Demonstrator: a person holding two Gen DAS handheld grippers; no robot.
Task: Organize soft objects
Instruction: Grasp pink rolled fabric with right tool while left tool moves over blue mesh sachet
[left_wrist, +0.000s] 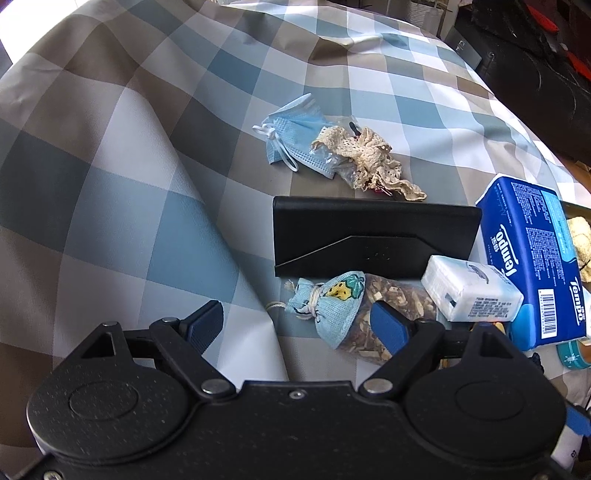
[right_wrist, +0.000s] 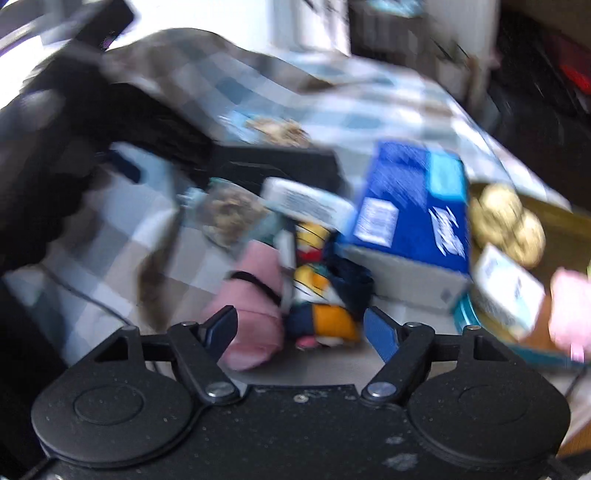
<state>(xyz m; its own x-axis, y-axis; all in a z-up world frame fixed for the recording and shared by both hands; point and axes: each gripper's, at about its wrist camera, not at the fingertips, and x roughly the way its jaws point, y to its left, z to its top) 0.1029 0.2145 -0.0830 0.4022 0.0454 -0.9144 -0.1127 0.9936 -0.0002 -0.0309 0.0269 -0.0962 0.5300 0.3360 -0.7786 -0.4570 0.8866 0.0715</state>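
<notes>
In the left wrist view a small blue cloth sachet (left_wrist: 332, 302) filled with dried bits lies on the checked cloth (left_wrist: 147, 184). My left gripper (left_wrist: 295, 326) is open just above it, its right finger over the sachet's clear end and its left finger well apart. Farther back lie a blue face mask (left_wrist: 291, 138) and a cream lace bundle (left_wrist: 369, 158). The right wrist view is blurred. There my right gripper (right_wrist: 301, 328) stands open around a pink soft item (right_wrist: 255, 317) and a colourful blue, yellow and orange fabric piece (right_wrist: 321, 306); no pad clearly presses on either.
A black folded case (left_wrist: 373, 236) stands behind the sachet. A white tissue pack (left_wrist: 469, 291) and a big blue Tempo tissue pack (left_wrist: 532, 258) crowd the right side. A tin (right_wrist: 569, 236) holding yellow round things (right_wrist: 509, 221) sits at far right. Dark furniture lies beyond the cloth.
</notes>
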